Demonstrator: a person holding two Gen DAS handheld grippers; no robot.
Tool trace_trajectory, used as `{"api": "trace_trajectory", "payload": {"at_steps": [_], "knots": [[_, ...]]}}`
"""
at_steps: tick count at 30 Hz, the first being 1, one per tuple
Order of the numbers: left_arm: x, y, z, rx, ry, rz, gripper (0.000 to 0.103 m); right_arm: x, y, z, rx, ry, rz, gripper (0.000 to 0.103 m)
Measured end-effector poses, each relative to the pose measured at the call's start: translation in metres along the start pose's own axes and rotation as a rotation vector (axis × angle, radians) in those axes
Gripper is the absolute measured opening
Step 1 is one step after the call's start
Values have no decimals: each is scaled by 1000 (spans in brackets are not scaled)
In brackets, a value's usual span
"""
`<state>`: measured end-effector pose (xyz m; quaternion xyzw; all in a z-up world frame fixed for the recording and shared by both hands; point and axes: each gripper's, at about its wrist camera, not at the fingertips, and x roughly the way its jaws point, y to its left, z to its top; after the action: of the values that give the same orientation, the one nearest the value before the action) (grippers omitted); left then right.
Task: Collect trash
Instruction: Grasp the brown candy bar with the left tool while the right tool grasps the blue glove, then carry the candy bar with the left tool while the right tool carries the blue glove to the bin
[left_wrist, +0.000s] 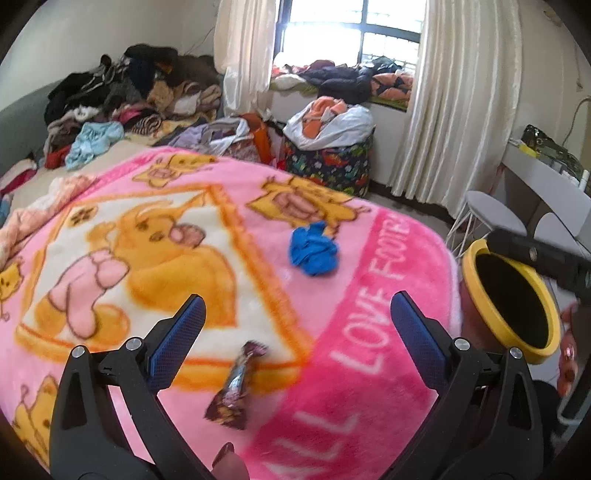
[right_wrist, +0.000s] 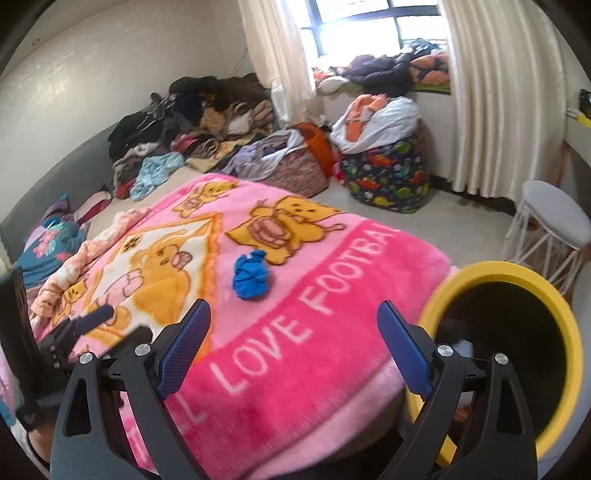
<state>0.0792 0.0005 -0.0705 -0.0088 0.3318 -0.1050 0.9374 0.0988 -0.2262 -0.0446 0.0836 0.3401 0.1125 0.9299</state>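
A dark purple candy wrapper (left_wrist: 234, 386) lies on the pink cartoon blanket (left_wrist: 369, 295), just below and between the fingers of my left gripper (left_wrist: 297, 314), which is open and empty. Farther out on the blanket rests a crumpled blue glove (left_wrist: 314, 249) (right_wrist: 251, 275). A yellow-rimmed black bin (left_wrist: 511, 299) (right_wrist: 517, 354) stands off the blanket's right edge. My right gripper (right_wrist: 293, 319) is open and empty above the blanket's near edge, its right finger in front of the bin. In the right wrist view, the left gripper (right_wrist: 92, 325) shows at the lower left.
A heap of clothes (left_wrist: 129, 96) covers the far end of the bed. A patterned hamper with a white bag (right_wrist: 386, 173) and a second basket (right_wrist: 295, 166) stand on the floor near the curtained window. A white stool (right_wrist: 554, 229) is at the right.
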Motion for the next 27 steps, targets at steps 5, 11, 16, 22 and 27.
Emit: {"api": "trace_trajectory", "payload": {"at_steps": [5, 11, 16, 22, 27], "knots": [[11, 20, -18, -11, 70, -7, 78, 48, 17, 14, -32, 57, 51, 89], [22, 34, -42, -10, 151, -23, 59, 122, 42, 15, -97, 157, 57, 86], [30, 33, -59, 21, 203, -26, 46, 174, 48, 15, -69, 227, 54, 80], [37, 34, -68, 36, 235, -21, 22, 218, 45, 6, -10, 336, 89, 20], [42, 39, -64, -5, 239, -48, 15, 188, 39, 1, -21, 306, 94, 12]]}}
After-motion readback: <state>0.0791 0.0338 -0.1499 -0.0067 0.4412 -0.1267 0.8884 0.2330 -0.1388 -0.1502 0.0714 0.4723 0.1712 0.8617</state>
